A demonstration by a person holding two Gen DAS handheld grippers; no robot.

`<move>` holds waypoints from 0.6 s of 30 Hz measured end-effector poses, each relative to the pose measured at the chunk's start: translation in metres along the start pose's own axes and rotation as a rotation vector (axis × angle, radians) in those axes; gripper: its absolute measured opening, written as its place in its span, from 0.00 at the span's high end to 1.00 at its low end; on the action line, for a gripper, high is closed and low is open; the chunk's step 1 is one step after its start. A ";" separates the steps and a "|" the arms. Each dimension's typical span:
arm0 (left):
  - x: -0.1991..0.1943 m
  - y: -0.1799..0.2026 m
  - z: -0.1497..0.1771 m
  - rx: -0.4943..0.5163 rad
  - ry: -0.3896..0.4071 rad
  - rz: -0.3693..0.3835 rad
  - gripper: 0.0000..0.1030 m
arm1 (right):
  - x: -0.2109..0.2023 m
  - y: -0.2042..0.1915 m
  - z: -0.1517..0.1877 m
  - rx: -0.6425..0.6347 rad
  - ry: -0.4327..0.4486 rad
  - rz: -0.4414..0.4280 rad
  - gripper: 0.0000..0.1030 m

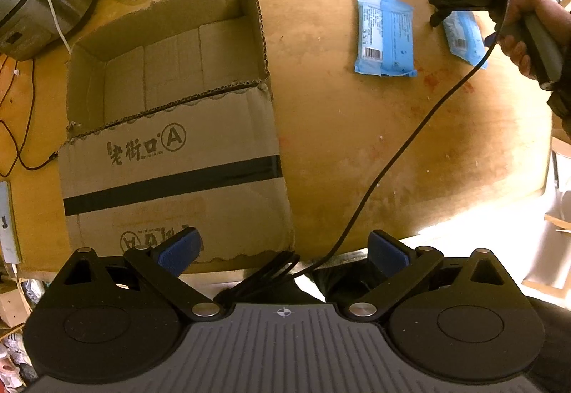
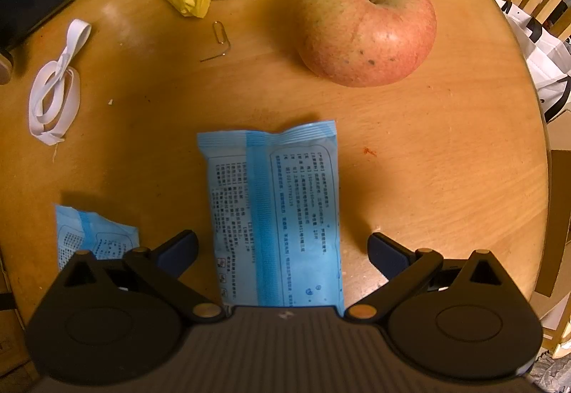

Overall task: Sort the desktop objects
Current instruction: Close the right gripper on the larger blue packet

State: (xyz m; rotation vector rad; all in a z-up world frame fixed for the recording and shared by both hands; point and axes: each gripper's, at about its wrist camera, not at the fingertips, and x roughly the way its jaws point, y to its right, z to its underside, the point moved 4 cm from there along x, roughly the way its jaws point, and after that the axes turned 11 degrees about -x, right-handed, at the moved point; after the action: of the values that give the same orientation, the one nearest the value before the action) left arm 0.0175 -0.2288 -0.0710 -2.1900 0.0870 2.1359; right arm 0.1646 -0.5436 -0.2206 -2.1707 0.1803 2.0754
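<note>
Honestly, what worries me most is the right tool [image 2: 282, 252]: its jaws stand wide with nothing pressed, straddling the blue packet [image 2: 274, 211] that lies flat on the desk [image 2: 446, 161], on my side of the apple [image 2: 367, 21]. If I shut them here, I judge the pads could skate off the slick film, or pinch only a crumpled edge that slips out on the way to the cardboard box [image 1: 171, 68]. A second blue packet [image 2: 94, 236] lies just left of the first, close enough to get nudged. My left tool [image 1: 283, 248] hangs wide and empty by the box's near flap, and the trailing black cable [image 1: 403, 146] could snag either tool. The near end of the first packet is hidden under the tool body, so I can't tell how much of it lies between the pads; its small print is unreadable.
</note>
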 end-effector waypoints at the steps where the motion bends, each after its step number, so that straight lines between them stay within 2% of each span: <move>1: 0.000 0.000 0.001 -0.001 0.001 0.001 0.00 | -0.002 0.000 0.001 0.000 0.008 -0.004 0.10; 2: 0.000 -0.001 0.001 -0.003 0.002 0.002 0.00 | -0.005 -0.001 0.001 -0.003 0.015 -0.003 0.15; 4: 0.000 -0.002 0.002 -0.007 0.002 0.002 0.00 | -0.011 -0.002 0.001 -0.009 0.028 -0.001 0.39; 5: 0.000 -0.002 0.003 -0.007 0.001 0.003 0.00 | -0.014 -0.003 0.001 -0.012 0.033 0.000 0.42; 18: -0.003 -0.002 0.009 -0.007 0.010 0.012 0.00 | -0.018 -0.009 0.007 -0.023 0.038 0.007 0.44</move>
State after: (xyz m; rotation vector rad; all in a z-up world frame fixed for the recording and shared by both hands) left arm 0.0084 -0.2259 -0.0684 -2.2095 0.0940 2.1348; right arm 0.1582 -0.5339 -0.2029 -2.2267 0.1695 2.0511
